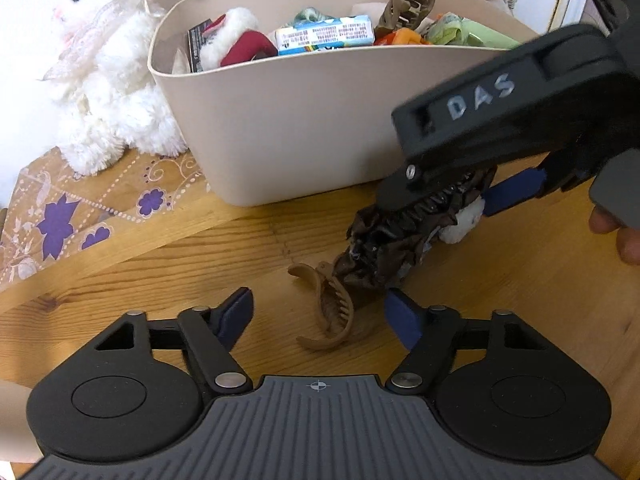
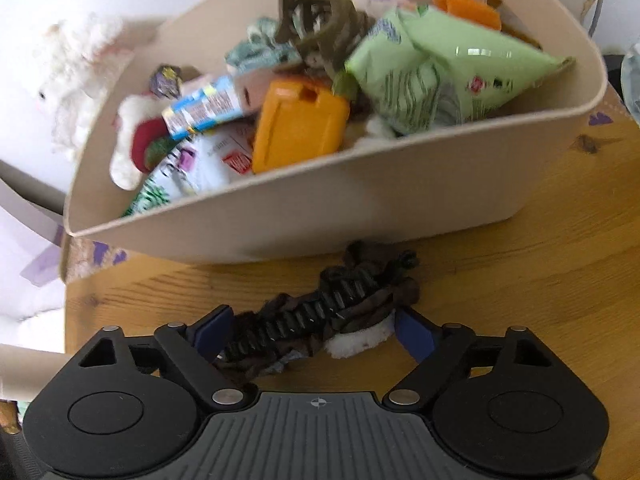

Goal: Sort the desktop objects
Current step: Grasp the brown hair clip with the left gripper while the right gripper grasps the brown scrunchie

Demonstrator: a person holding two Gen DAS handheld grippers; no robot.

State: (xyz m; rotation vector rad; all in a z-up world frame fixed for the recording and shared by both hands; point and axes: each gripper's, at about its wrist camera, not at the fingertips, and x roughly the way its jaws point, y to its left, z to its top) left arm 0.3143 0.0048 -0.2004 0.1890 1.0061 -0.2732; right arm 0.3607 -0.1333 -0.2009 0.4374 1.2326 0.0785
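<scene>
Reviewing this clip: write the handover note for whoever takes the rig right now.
Left gripper: open, around the tan claw clip on the table, not gripping.
Right gripper: open, straddling the dark scrunchie clip, pads not clearly pressing.
Bin: already holds snacks, another clip, orange box.
Left: grip both clips, drop them in the bin.

Black tool, blue pads, "DAS" lettering

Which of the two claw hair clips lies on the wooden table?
The light tan plastic claw clip between the left gripper's fingers; the darker olive one sits in the beige bin.
</scene>
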